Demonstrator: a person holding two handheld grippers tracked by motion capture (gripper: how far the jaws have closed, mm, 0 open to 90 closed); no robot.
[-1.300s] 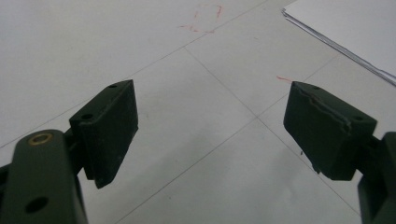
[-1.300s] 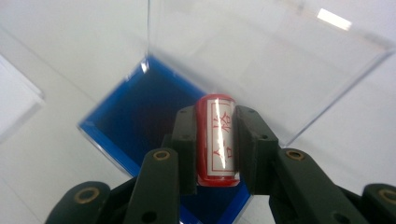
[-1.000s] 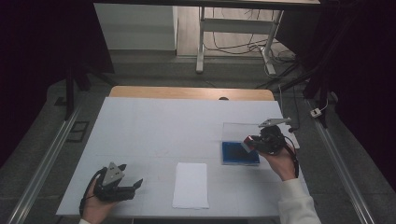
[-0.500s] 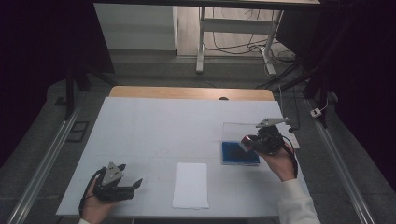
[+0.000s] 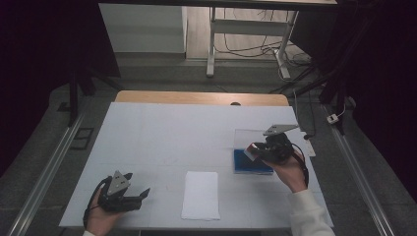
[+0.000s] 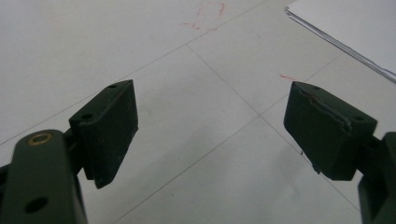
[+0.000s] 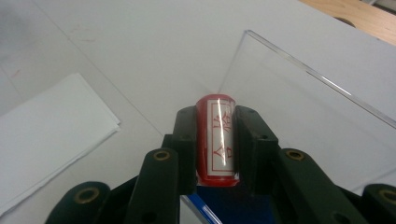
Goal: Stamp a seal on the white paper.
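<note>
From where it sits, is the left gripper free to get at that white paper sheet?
Probably yes: the left gripper is open and empty, and bare table lies between it and the white paper sheet.

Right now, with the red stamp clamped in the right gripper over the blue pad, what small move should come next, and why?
Probably carry the red stamp across to the white paper. The right gripper grips it above the blue ink pad, and the sheet lies bare nearby. The left gripper rests open, holding nothing.

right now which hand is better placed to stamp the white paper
Right. The right gripper is already shut on the red stamp, raised over the blue pad just beside the white paper. The left gripper sits open, holding nothing.
</note>
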